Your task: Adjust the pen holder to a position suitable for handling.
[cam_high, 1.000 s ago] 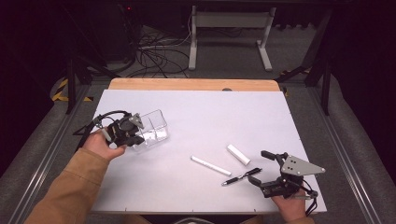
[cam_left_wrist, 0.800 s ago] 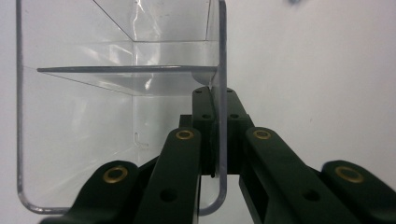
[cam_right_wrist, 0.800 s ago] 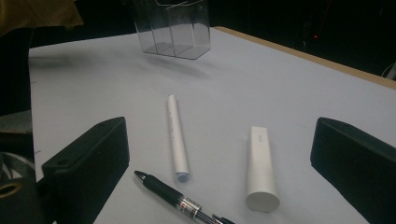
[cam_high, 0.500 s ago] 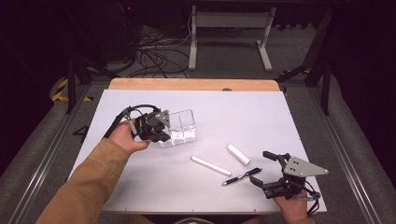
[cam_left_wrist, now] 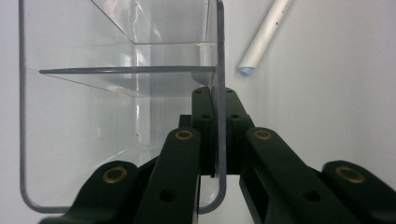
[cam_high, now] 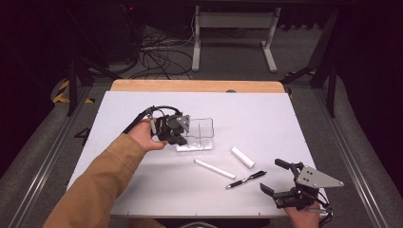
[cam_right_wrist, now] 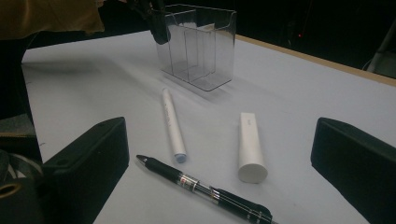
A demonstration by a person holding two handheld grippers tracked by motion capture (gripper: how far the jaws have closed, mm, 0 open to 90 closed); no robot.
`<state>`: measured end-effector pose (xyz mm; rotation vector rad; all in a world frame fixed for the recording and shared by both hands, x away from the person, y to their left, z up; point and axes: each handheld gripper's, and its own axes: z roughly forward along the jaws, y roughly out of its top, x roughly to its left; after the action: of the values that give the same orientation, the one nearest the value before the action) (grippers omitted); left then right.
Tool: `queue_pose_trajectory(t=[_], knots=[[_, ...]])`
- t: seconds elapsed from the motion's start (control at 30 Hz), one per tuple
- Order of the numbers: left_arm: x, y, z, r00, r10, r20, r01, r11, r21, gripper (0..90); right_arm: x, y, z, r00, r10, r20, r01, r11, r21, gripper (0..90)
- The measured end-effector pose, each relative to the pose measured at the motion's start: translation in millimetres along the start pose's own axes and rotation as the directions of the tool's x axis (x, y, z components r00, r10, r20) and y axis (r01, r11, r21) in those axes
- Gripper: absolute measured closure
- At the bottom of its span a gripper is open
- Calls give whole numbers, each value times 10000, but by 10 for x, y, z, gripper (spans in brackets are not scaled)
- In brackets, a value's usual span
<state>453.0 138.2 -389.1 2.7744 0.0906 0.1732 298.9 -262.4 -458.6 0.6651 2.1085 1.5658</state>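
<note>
Nearest me, my right gripper (cam_high: 280, 183) sits low at the table's near right corner with its jaws spread wide and nothing between them, parked just behind the black pen (cam_right_wrist: 205, 189). Beyond the pen lie the thin white marker (cam_right_wrist: 172, 126) and the stubby white tube (cam_right_wrist: 250, 147), all three loose on the white table (cam_high: 285, 123). Farther out, my left gripper (cam_high: 183, 129) is clamped on one thin wall of the clear plastic organizer (cam_high: 199, 135) (its dividers show plainly in the left gripper view). What's changed: a second ago that organizer was out near the left edge, and I've now carried it across toward the middle, so it stands upright just beside the marker and close to the other two. My guess is that puts the compartments within easy reach for loading the pen first.
</note>
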Motion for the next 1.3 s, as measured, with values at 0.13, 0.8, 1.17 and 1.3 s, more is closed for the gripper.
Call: queue_pose_trajectory(t=[0.13,0.8,1.17,1.3], knots=[[40,51,63,9991,357,246,-359,9993,84,872,20,-19,-50,9999,51,117,-52,10000,40,47],[103,56,94,9974,581,419,-580,9983,-43,854,50,-63,-155,9991,164,394,-167,9998,80,47],[54,83,95,9985,242,491,-253,9995,206,868,44,-51,-123,9996,83,264,-86,9999,79,47],[50,81,89,9986,174,504,-184,9997,180,858,42,-50,-121,9996,101,252,-104,9999,93,46]])
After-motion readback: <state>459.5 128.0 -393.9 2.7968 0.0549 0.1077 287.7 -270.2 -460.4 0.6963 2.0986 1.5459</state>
